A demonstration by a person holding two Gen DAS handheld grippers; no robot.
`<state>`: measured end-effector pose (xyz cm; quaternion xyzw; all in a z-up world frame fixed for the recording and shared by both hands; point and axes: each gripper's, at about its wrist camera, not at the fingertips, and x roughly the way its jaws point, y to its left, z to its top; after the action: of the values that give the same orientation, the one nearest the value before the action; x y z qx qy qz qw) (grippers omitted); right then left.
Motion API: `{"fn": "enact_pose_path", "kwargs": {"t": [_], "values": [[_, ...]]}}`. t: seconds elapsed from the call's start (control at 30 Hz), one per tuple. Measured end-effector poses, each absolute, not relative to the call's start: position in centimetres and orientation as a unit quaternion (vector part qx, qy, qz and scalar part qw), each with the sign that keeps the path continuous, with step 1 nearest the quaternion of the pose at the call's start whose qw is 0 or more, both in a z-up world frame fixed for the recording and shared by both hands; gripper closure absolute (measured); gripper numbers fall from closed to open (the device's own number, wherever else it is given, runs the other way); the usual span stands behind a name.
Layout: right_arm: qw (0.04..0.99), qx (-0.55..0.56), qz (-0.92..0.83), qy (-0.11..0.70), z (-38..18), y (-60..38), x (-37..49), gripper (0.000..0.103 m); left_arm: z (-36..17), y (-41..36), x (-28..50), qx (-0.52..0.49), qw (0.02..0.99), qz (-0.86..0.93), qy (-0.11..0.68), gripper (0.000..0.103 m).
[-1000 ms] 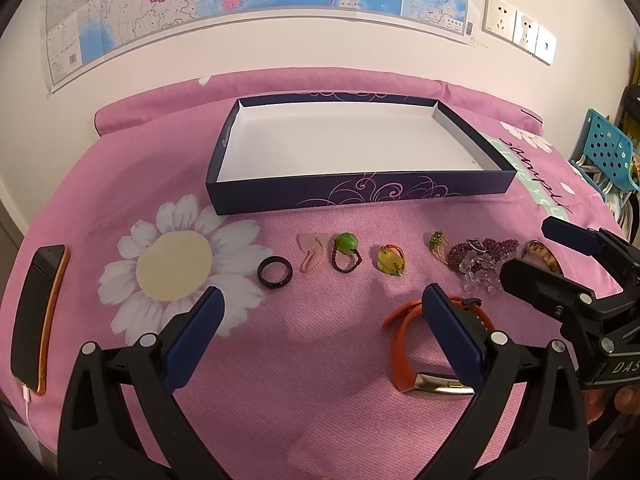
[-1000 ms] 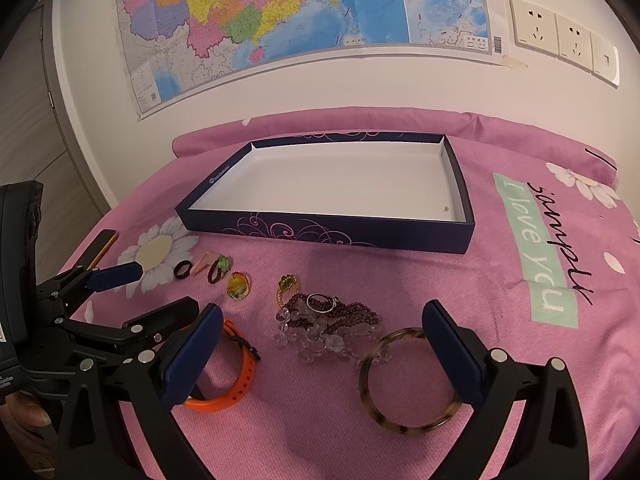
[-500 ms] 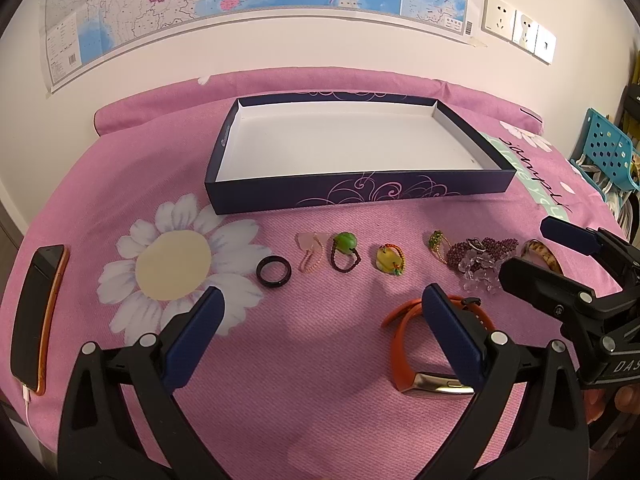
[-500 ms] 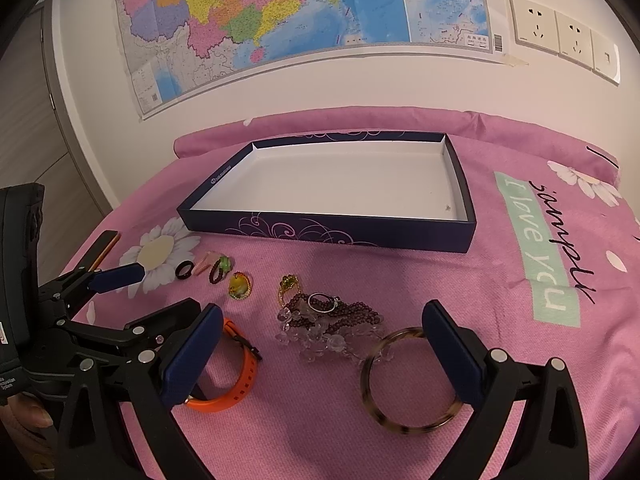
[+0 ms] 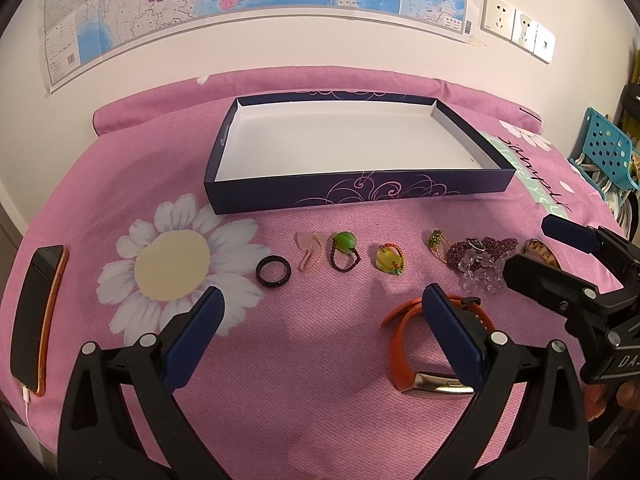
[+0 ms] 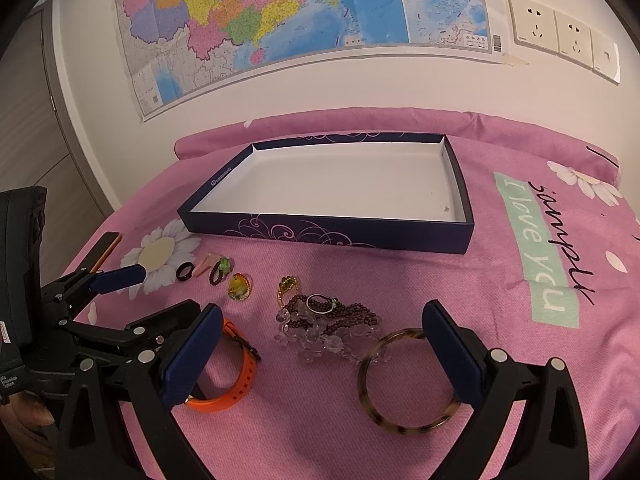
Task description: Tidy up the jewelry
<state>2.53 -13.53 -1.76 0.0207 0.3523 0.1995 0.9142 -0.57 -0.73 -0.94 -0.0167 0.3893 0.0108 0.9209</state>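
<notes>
An empty dark blue box (image 5: 360,196) with a white inside lies on the pink bedspread; it also shows in the right wrist view (image 6: 332,232). In front of it lies a row of jewelry: a black ring (image 5: 273,272), a pink ring (image 5: 310,254), a green-stone ring (image 5: 344,250), a yellow pendant (image 5: 389,259), purple beads (image 6: 332,312) with a silver ring (image 6: 320,303), a tortoiseshell bangle (image 6: 408,380) and an orange watch band (image 5: 404,354). My left gripper (image 5: 320,340) is open and empty above the cloth. My right gripper (image 6: 320,354) is open and empty, over the beads and bangle.
A phone (image 5: 36,320) with an orange case lies at the left edge of the bed. A wall with a map (image 6: 304,20) and sockets (image 6: 560,36) stands behind the box. A blue perforated crate (image 5: 608,152) is off the bed's right side.
The right wrist view has risen and pulled back slightly. The left gripper and the jewelry have not moved.
</notes>
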Motion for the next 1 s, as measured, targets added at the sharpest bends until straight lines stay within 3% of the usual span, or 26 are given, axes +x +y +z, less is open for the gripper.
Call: {"fn": "enact_pose_path", "kwargs": {"t": [0.47,0.53,0.9,1.0], "values": [[0.907,0.044,0.171,0.382,-2.9,-18.7,2.6,0.007,-1.2,-1.8,-1.2,-0.002,0.913,-0.065,0.403,0.006],[0.903,0.047,0.173,0.390,-3.2,-19.3,2.6,0.010,-1.2,-2.1,-1.1,0.002,0.911,-0.079,0.404,0.009],[0.893,0.032,0.183,0.411,-4.1,-20.1,3.2,0.053,-2.1,-3.0,0.2,0.017,0.896,-0.125,0.425,0.043],[0.893,0.012,0.183,0.411,-4.2,-19.8,3.4,0.060,-2.0,-3.4,0.0,0.027,0.896,-0.134,0.423,0.055]]}}
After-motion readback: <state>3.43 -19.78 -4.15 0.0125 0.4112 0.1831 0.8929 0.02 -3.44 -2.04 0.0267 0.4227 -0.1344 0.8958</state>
